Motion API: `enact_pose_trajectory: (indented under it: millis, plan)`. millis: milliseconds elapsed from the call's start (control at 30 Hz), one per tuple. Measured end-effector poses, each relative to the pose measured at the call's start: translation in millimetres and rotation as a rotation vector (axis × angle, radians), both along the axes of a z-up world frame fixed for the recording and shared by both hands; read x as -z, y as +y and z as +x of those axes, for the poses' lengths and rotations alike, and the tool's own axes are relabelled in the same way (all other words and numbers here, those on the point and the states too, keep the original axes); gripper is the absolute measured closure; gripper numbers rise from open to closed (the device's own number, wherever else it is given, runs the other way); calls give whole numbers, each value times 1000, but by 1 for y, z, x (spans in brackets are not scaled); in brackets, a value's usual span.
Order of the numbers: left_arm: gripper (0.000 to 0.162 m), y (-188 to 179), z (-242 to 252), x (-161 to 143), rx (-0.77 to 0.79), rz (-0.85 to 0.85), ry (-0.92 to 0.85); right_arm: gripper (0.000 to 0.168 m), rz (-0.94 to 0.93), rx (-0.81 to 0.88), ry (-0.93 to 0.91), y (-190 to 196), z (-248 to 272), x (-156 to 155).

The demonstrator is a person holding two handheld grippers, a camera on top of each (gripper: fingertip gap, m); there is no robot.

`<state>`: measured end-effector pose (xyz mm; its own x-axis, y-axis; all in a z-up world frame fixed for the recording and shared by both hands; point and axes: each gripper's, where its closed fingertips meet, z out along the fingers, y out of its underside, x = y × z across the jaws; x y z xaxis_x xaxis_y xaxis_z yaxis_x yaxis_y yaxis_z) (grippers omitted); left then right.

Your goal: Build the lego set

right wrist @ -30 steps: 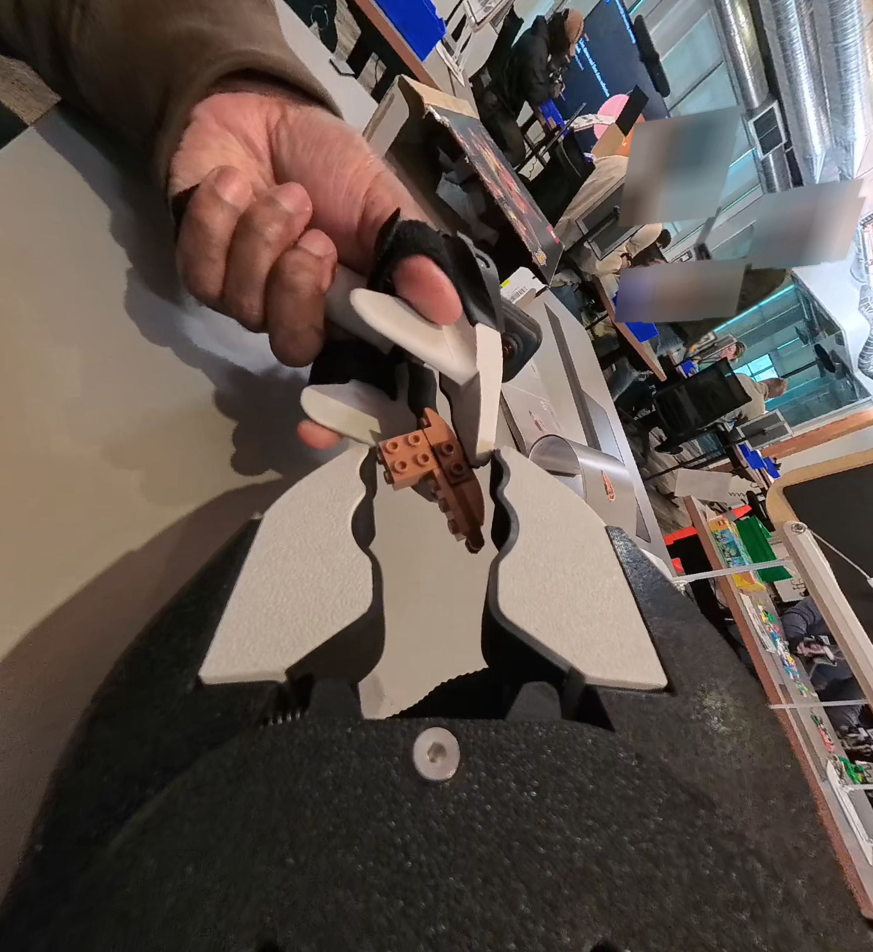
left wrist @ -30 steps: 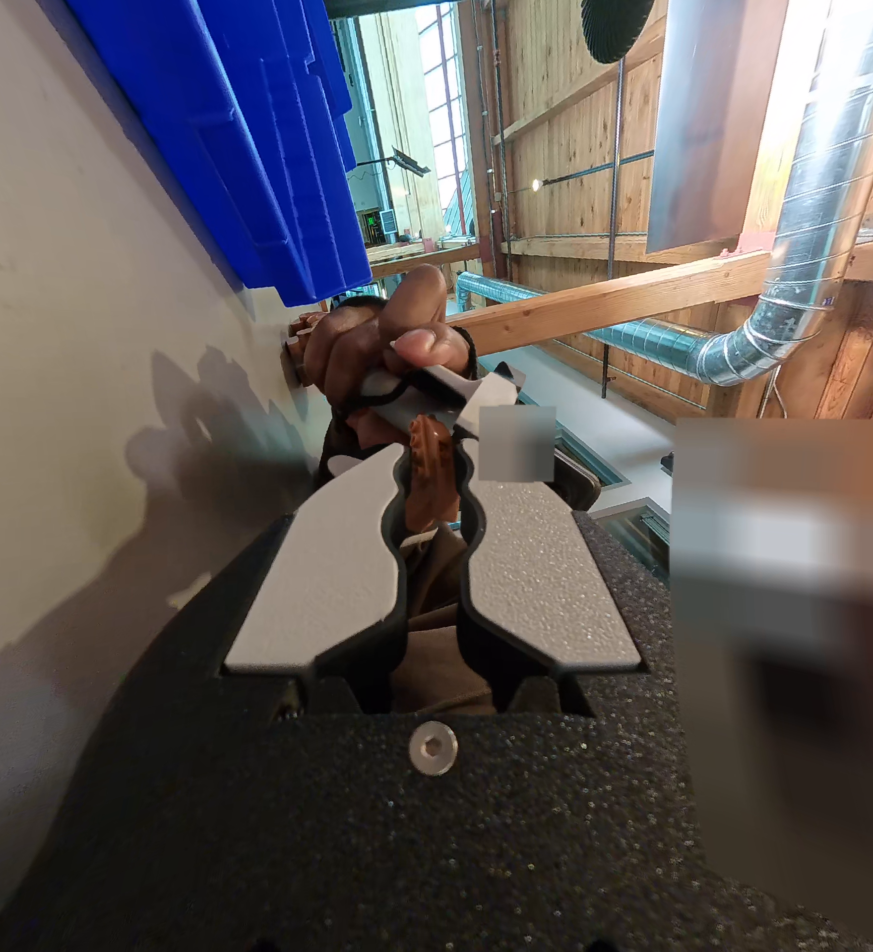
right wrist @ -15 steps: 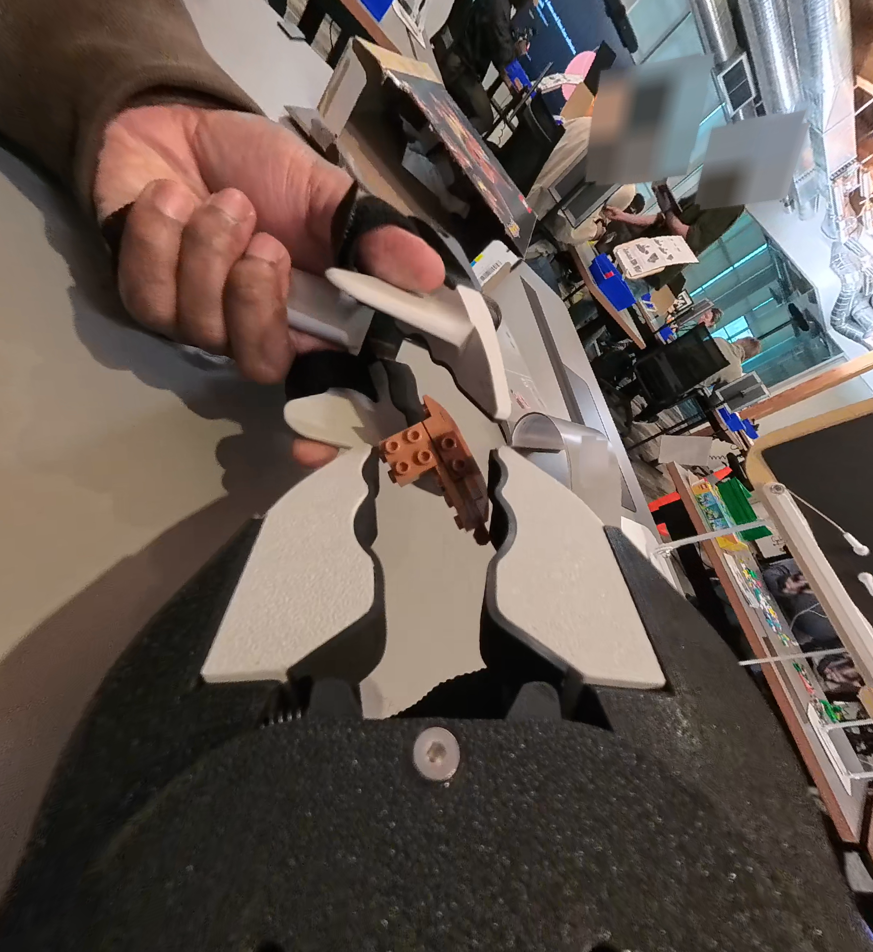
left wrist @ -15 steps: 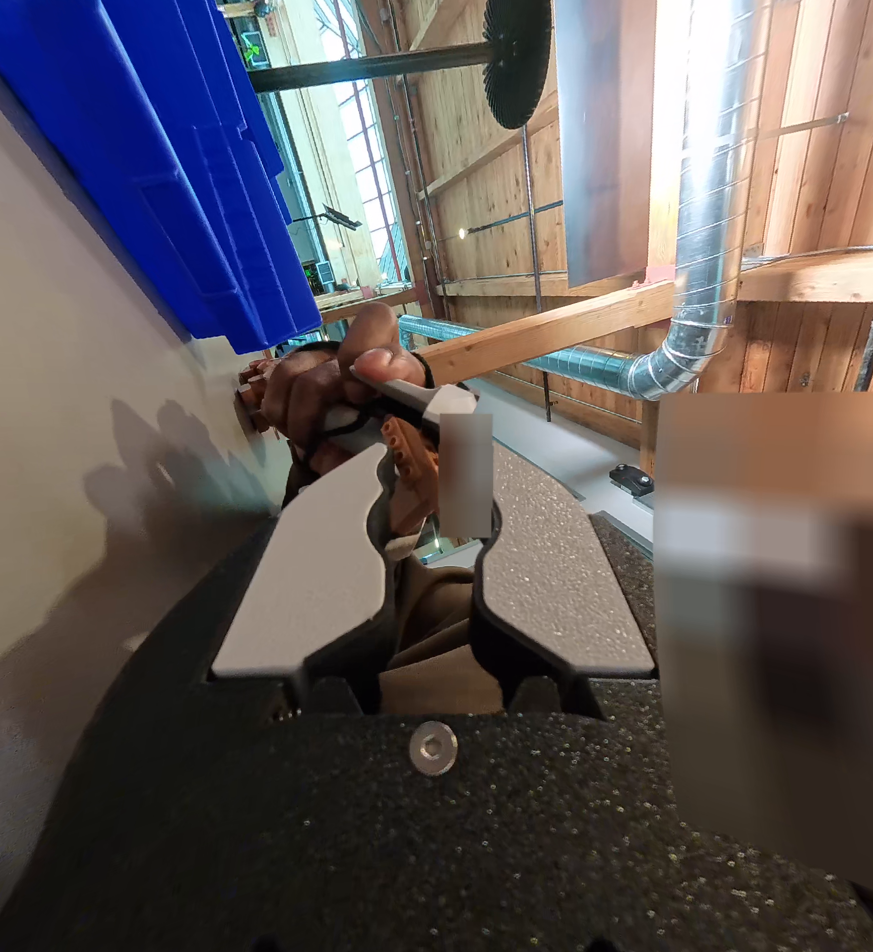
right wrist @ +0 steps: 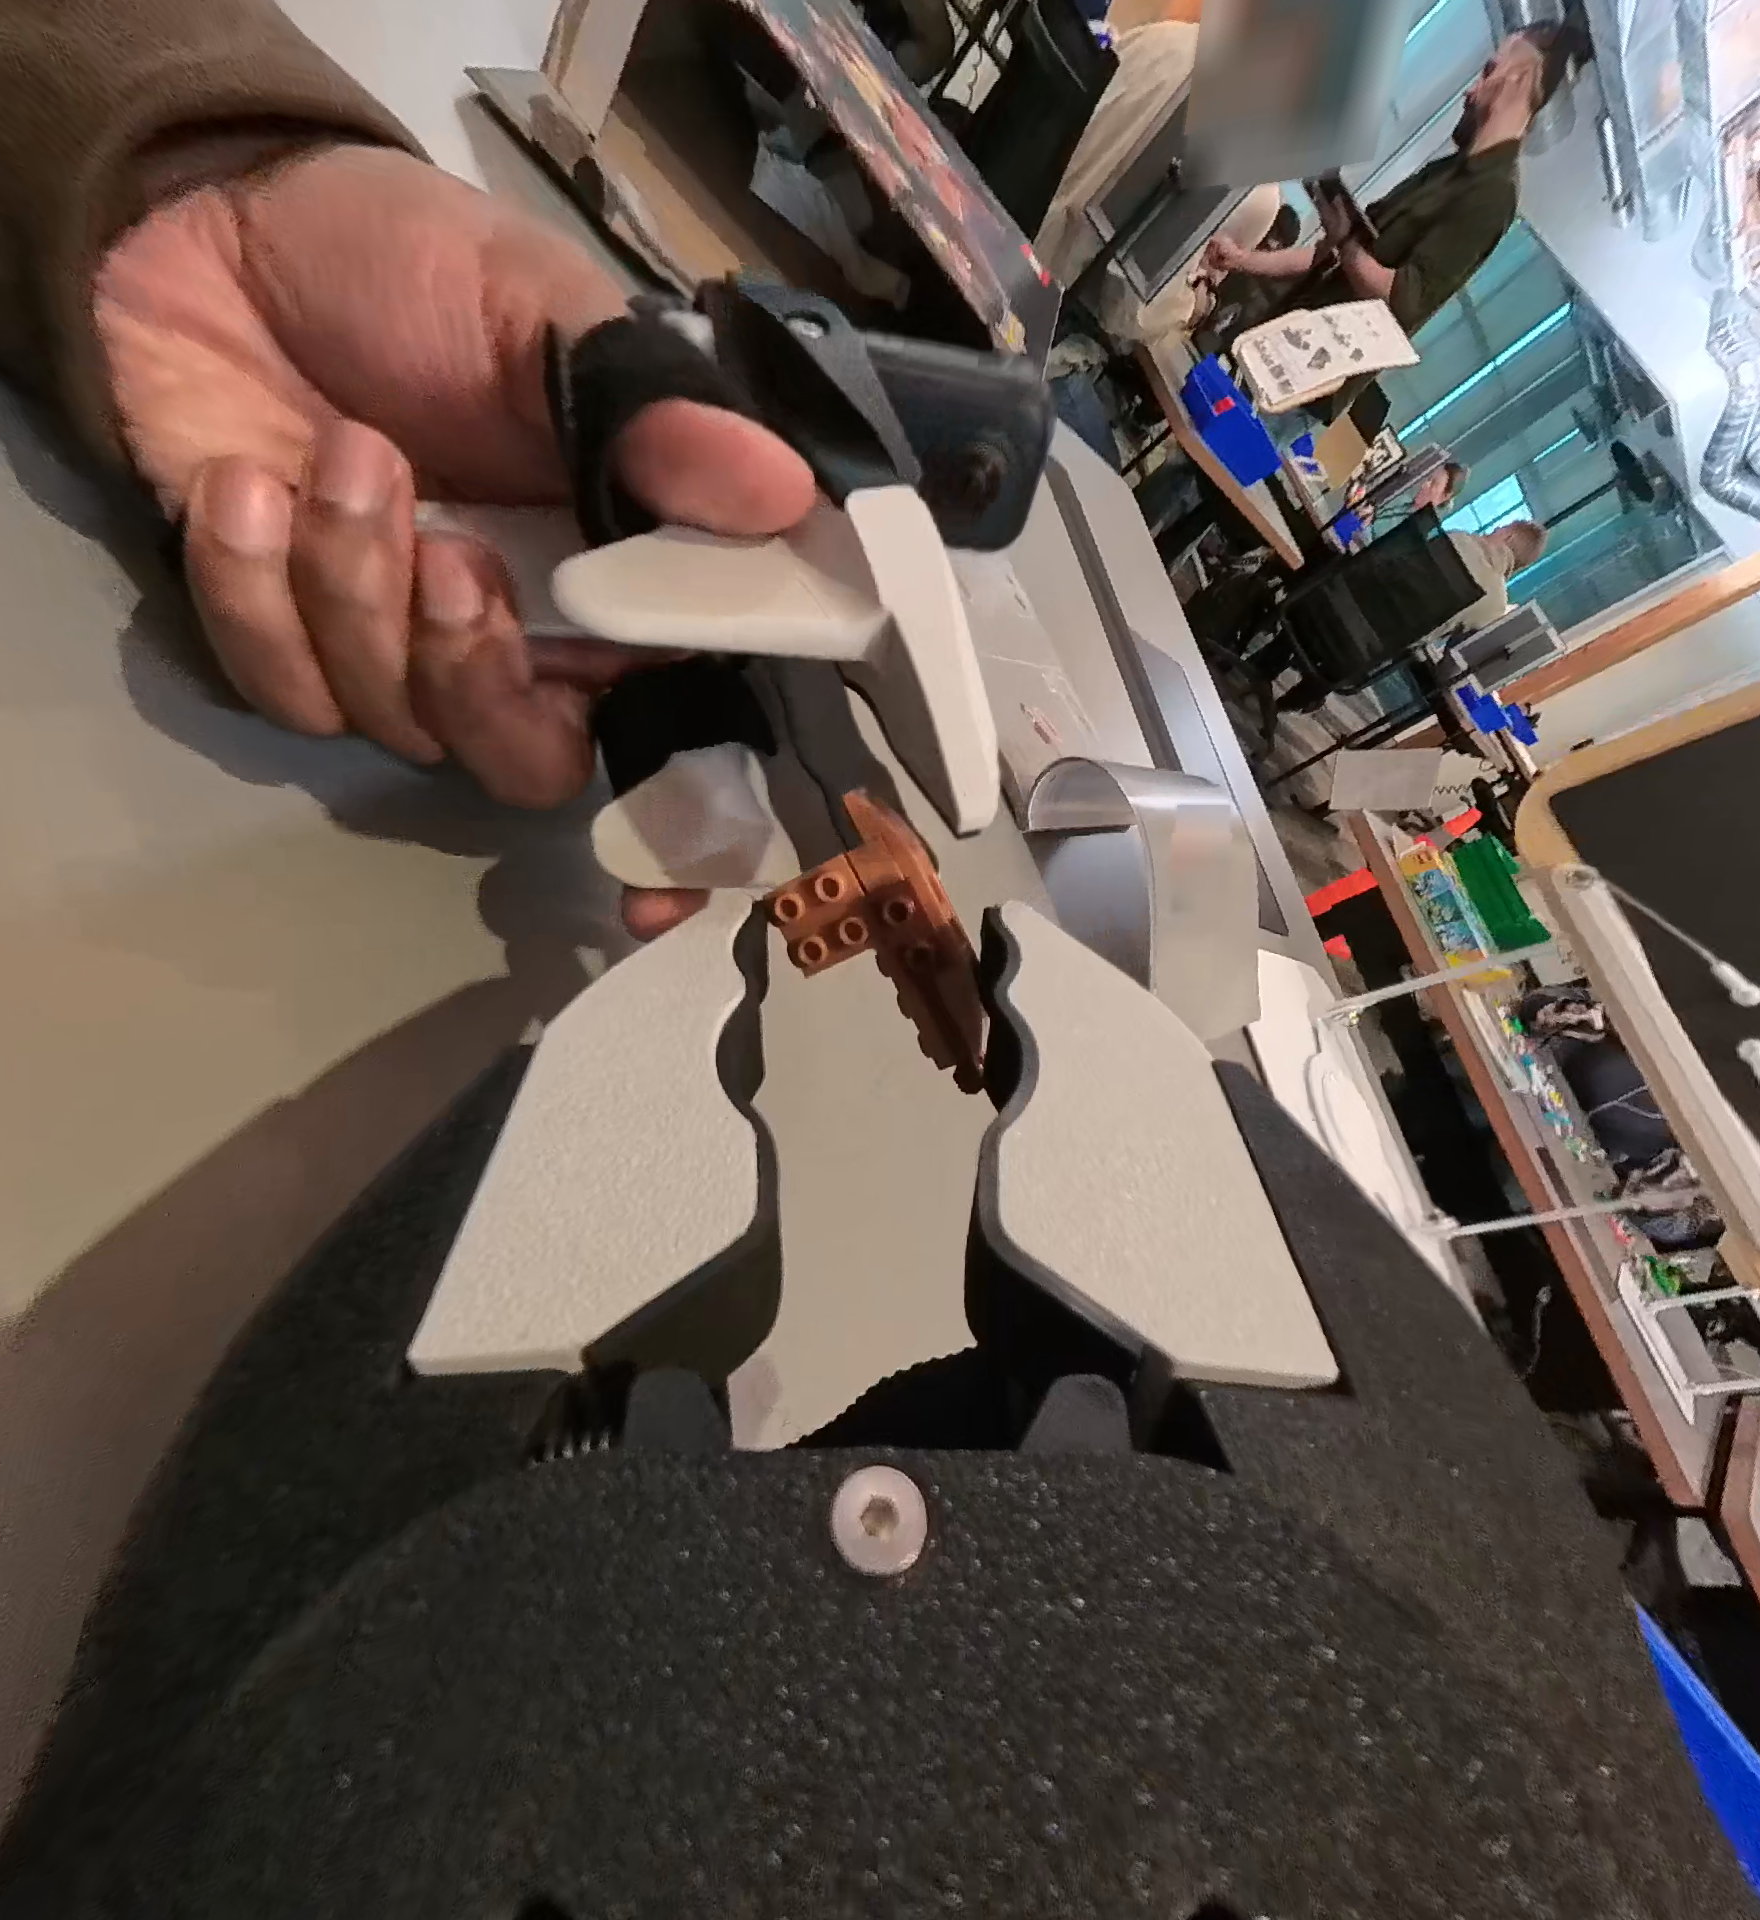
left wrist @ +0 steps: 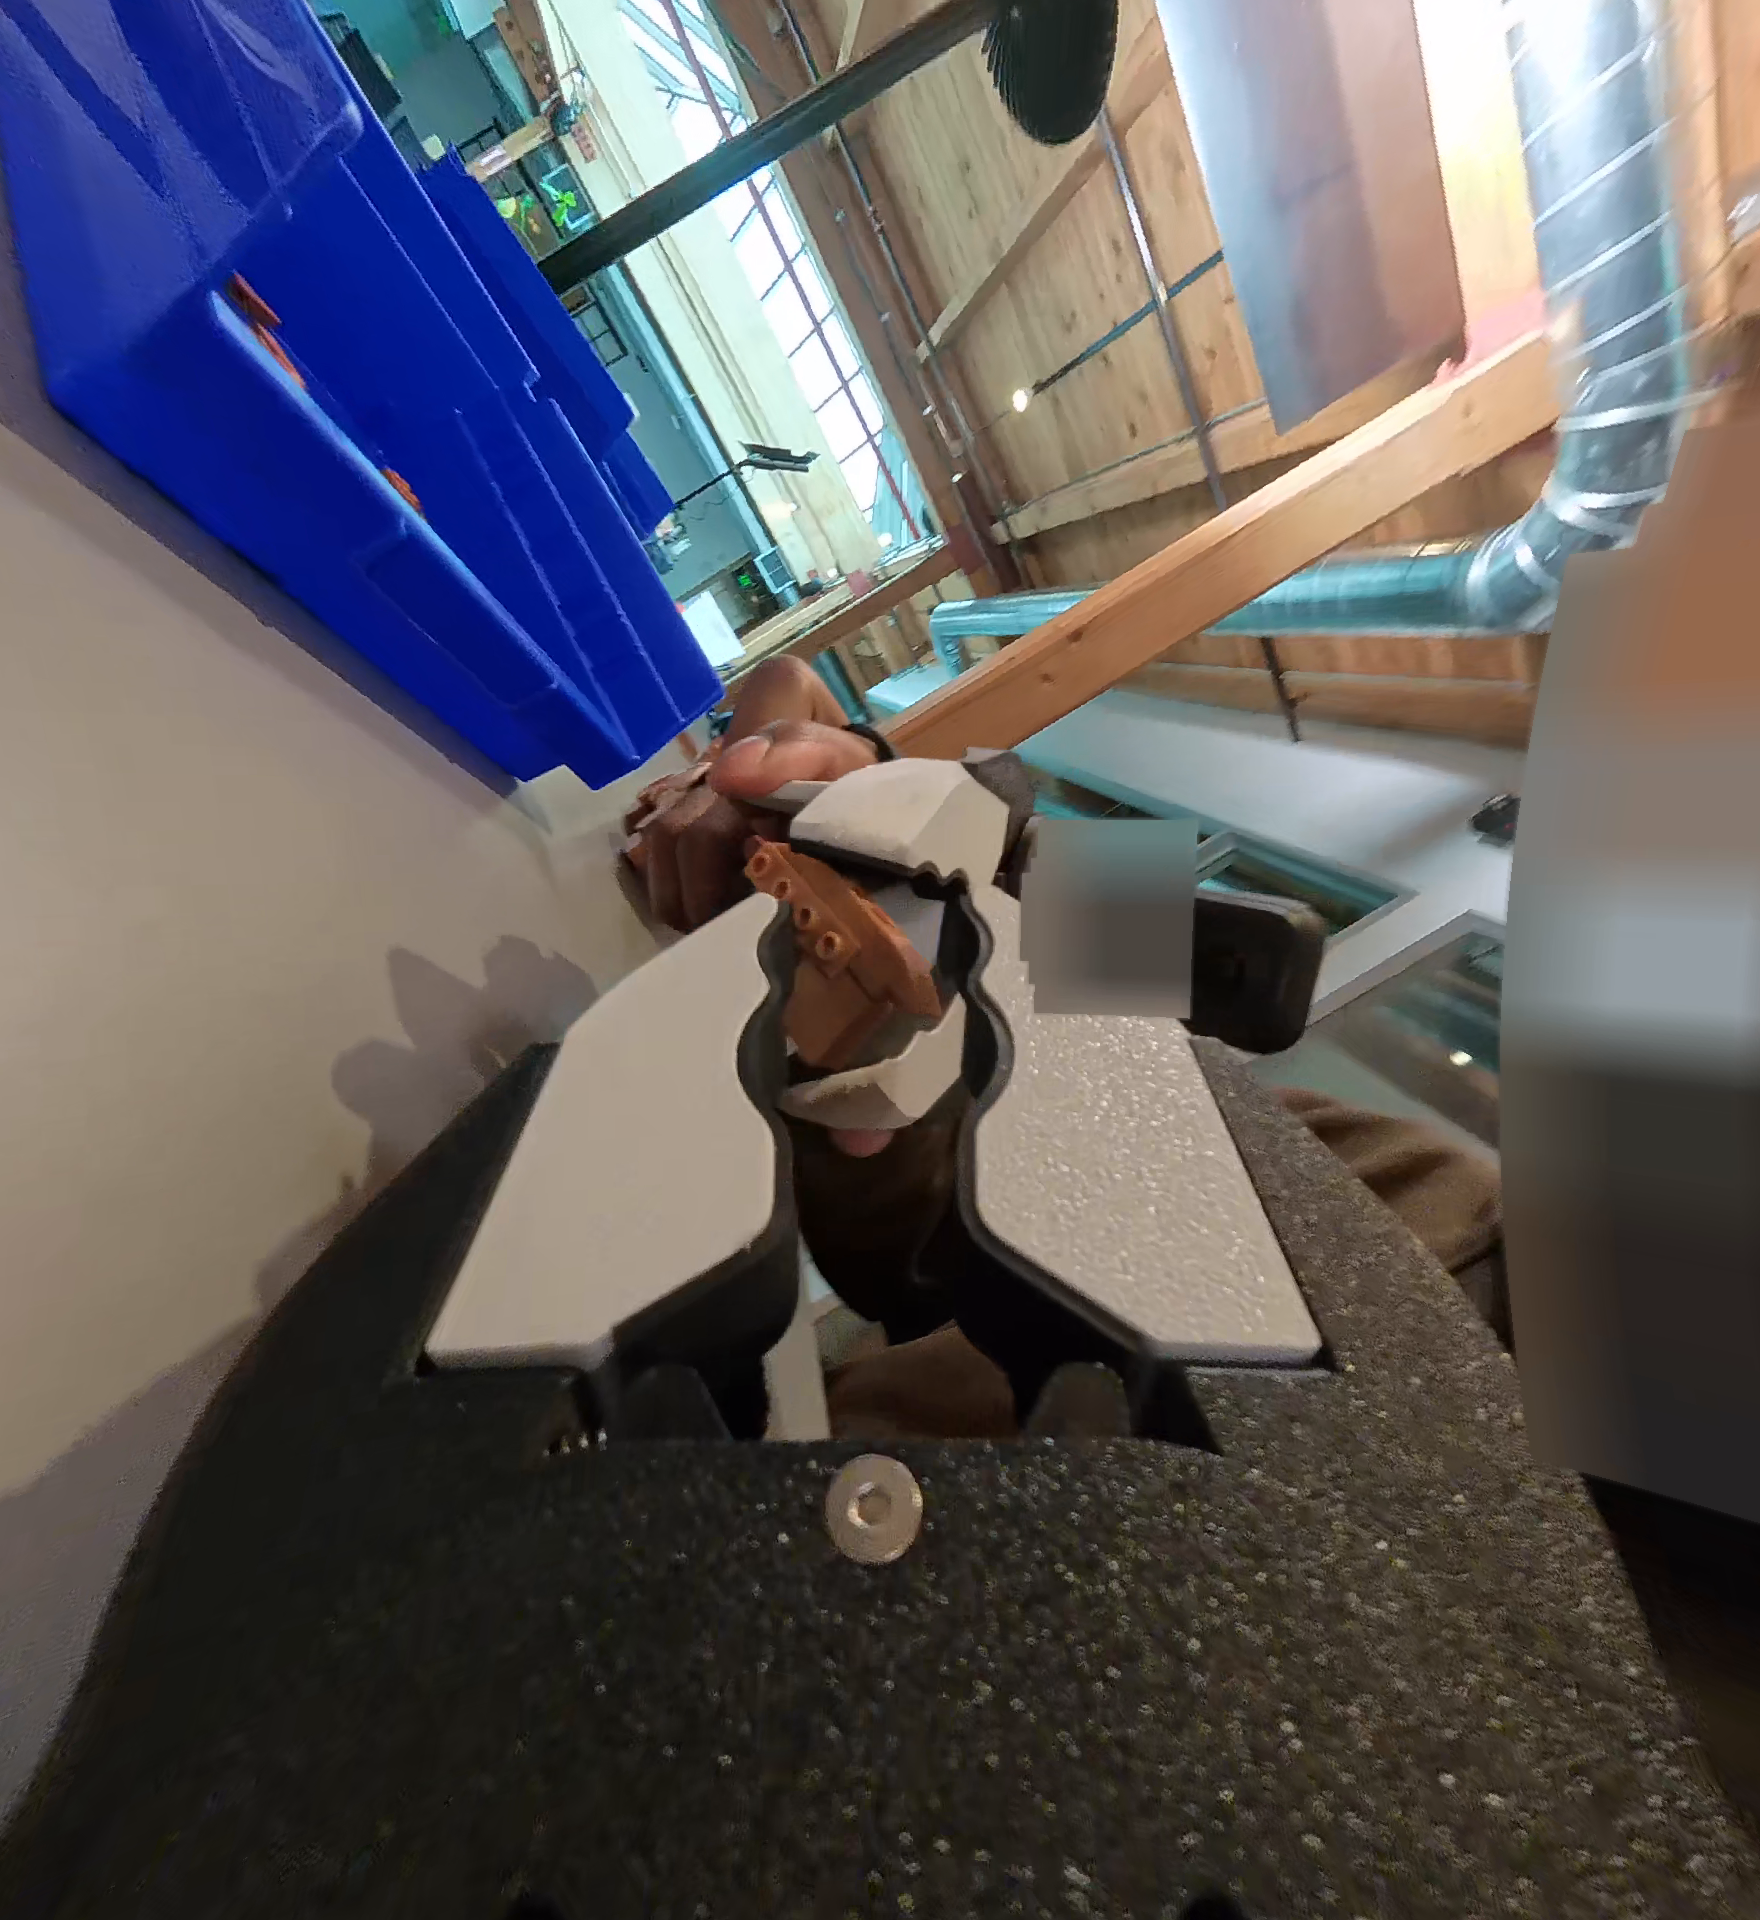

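A brown lego assembly (right wrist: 876, 935), a lighter studded plate joined to a darker plate, is held in the air between both grippers. My right gripper (right wrist: 871, 925) is shut on it, with the darker plate against the right finger. In the left wrist view the assembly (left wrist: 834, 956) lies slanted between the fingers of my left gripper (left wrist: 865, 925), whose jaws stand partly open around it. The right gripper's white fingers (left wrist: 897, 821) clamp it from above and below there. In the right wrist view the left gripper's fingers (right wrist: 917, 665) and the hand holding it sit just beyond the assembly.
Blue bins (left wrist: 336, 416) stand on the grey table (left wrist: 128, 831), with a few brown pieces inside. In the right wrist view an open cardboard box (right wrist: 855, 156) and a curved silver object (right wrist: 1115, 842) stand behind on the table (right wrist: 128, 987). People sit at desks far off. My two grippers' fingertips are within a few centimetres of each other.
The left gripper's jaws have widened around the assembly and it has turned relative to the right gripper. The right gripper's hold has not changed.
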<state>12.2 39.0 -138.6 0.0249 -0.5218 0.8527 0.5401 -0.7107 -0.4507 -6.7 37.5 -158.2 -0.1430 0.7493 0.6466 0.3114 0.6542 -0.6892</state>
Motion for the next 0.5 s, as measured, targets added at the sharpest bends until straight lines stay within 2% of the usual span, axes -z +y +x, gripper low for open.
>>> enact_pose_trajectory:
  millis: [300,400,500]
  plan:
    - [132,-3,-1,8,-43,175,328,130,-111,104,-105,0,-5,5]
    - [140,0,-3,13,-68,193,421,130,-121,136,-140,2,-6,7]
    - [147,3,-7,15,-77,164,426,131,-84,135,-145,2,-6,7]
